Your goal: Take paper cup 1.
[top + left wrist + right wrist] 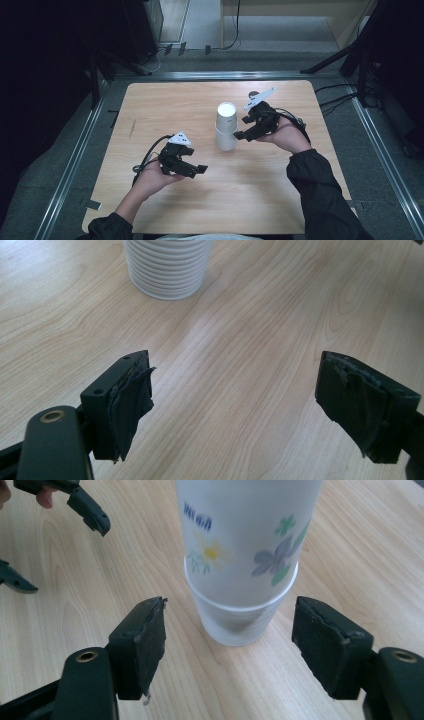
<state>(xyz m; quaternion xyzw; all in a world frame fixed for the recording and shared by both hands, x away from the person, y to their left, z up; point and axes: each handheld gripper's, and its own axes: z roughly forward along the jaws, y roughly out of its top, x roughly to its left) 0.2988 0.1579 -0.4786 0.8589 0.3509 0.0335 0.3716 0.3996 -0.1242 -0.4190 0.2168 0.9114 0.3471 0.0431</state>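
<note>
**woodgrain_fan:** High view first: pale wood-laminate desk (165, 105) with rounded corners and a faint straight grain. Near the middle stands a stack of frosted white plastic cups (226, 126), one nested in another, upright, with the round top rim showing bright. The right gripper (244, 135), matte black with a grey three-cornered plate on top, sits just beside the stack on its right. The left gripper (200, 170) is nearer the person's edge and well apart from the cups.

**cupstacker22:** Yeah, and the right gripper view gives the good close-up of the stack (245, 560). Translucent, milky walls, slightly tapered, the lower cup's rim forming a ring around the upper one. Printed flowers on it: a yellow-centred daisy, a purple-blue bloom with green leaves, a small green sprig. There's blue lettering near the top, but it's too blurry for me to read. Jaws on that one are released, pads either side of the cup base with clear gaps, not touching it. The pads look like rough black rubber, frayed at the edges.

**woodgrain_fan:** Same worn pads in the left gripper view. Its jaws stand wide apart with bare wood between them. Farther off at the top of that view you get the cup stack (167, 267) bottom, and there it looks ribbed, fine horizontal rings all the way round.
</note>
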